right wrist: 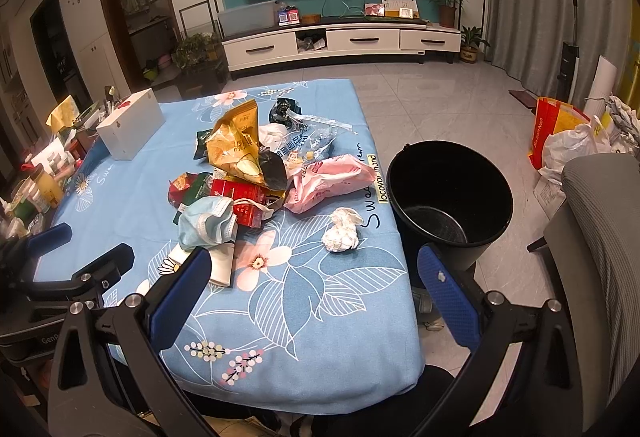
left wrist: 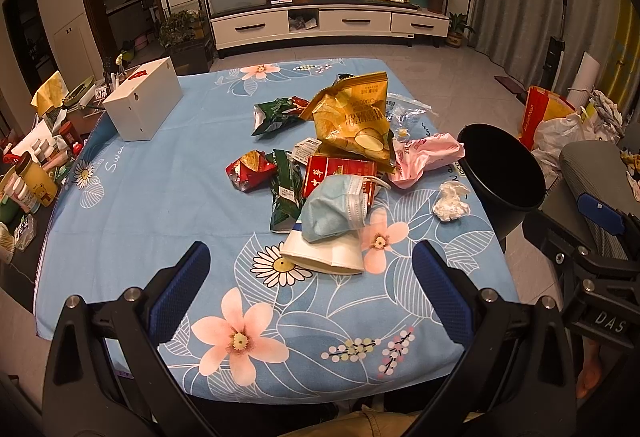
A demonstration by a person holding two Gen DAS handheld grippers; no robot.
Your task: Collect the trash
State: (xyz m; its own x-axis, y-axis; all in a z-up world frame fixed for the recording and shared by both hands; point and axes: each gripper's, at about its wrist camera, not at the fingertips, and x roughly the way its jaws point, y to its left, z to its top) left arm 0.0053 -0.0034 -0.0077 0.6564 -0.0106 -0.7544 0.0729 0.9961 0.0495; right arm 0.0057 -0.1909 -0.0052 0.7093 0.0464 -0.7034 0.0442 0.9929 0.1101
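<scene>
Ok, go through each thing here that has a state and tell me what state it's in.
Left tool: open, holding nothing.
Right tool: open, holding nothing.
Black bucket: upright beside the table, empty.
Paper cup: lying on its side.
Face mask: crumpled, on the cup.
Tissue: balled up, lying apart.
Yellow chip bag: torn open, atop the pile.
White box: closed.

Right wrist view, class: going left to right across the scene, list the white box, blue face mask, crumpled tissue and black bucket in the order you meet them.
white box → blue face mask → crumpled tissue → black bucket
</scene>
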